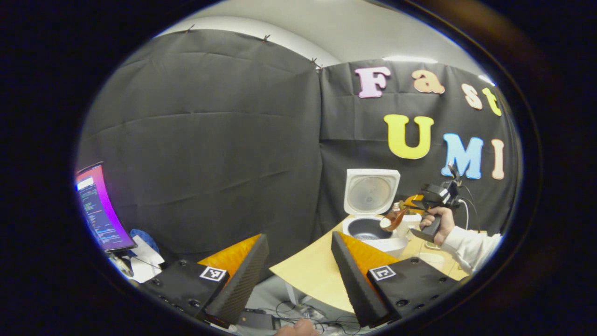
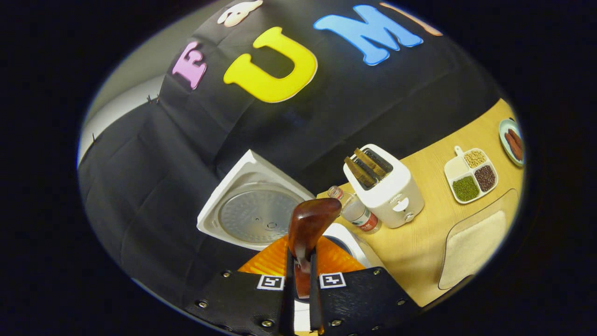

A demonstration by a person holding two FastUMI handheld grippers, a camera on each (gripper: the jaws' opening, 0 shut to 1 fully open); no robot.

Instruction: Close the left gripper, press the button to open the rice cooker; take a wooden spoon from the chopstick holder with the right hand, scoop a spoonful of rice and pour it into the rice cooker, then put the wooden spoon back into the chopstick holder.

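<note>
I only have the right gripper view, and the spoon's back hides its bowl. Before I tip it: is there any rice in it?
Observer: Yes. The left gripper view shows a small white heap, likely rice, in the bowl of the wooden spoon.
Operator: Is it over the pot yet?
Observer: Roughly. The spoon's tip hangs at the rim of the rice cooker, on the side nearest the hand that holds it, not over the middle of the pot.
Operator: Where is the left gripper?
Observer: The left gripper is open, holds nothing, and is held back beyond the edge of the table.
</note>
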